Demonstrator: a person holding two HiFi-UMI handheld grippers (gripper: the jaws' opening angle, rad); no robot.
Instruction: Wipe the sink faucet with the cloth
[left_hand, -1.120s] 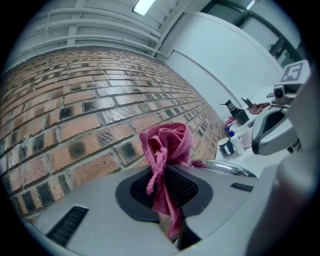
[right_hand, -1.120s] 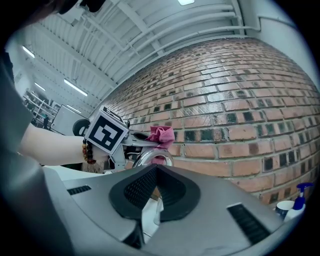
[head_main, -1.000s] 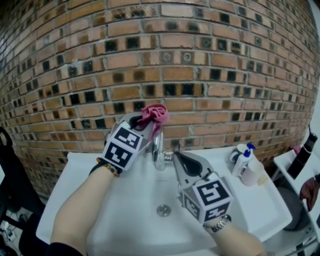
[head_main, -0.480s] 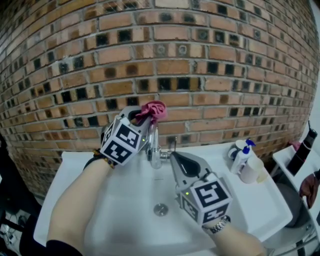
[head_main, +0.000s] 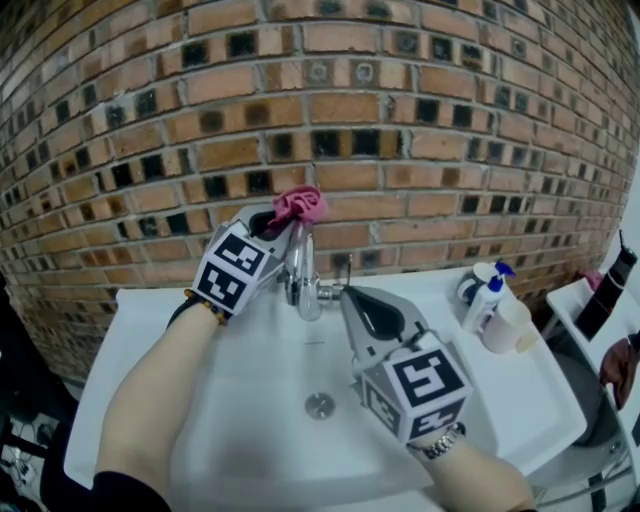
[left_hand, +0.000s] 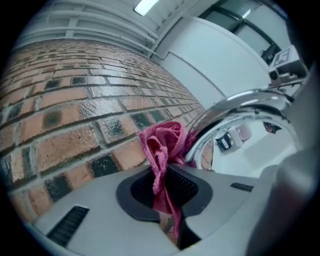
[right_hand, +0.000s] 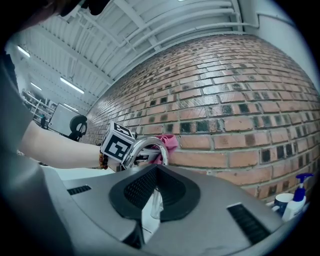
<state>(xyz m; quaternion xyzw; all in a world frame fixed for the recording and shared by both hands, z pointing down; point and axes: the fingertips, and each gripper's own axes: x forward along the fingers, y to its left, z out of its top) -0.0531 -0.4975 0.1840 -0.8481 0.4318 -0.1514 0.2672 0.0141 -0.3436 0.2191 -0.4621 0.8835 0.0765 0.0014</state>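
Note:
A chrome faucet (head_main: 299, 268) with an arched spout stands at the back of the white sink (head_main: 225, 400). My left gripper (head_main: 284, 224) is shut on a crumpled pink cloth (head_main: 300, 205) and presses it against the top of the arch from the left. In the left gripper view the cloth (left_hand: 162, 142) bulges out of the jaws beside the spout (left_hand: 235, 104). My right gripper (head_main: 346, 294) is shut, its tip close by the faucet's base on the right; whether it touches is unclear. From the right gripper view the spout (right_hand: 145, 146) and cloth (right_hand: 170, 141) lie straight ahead.
A brick wall (head_main: 450, 150) rises right behind the faucet. A spray bottle (head_main: 487, 310) and a white cup (head_main: 505, 340) stand on the sink's right rim. The drain (head_main: 320, 405) lies in the basin between my arms. A dark bottle (head_main: 608, 300) stands on a shelf at far right.
My left gripper has brought the cloth down a little onto the top of the spout. The right gripper has stayed by the faucet's base.

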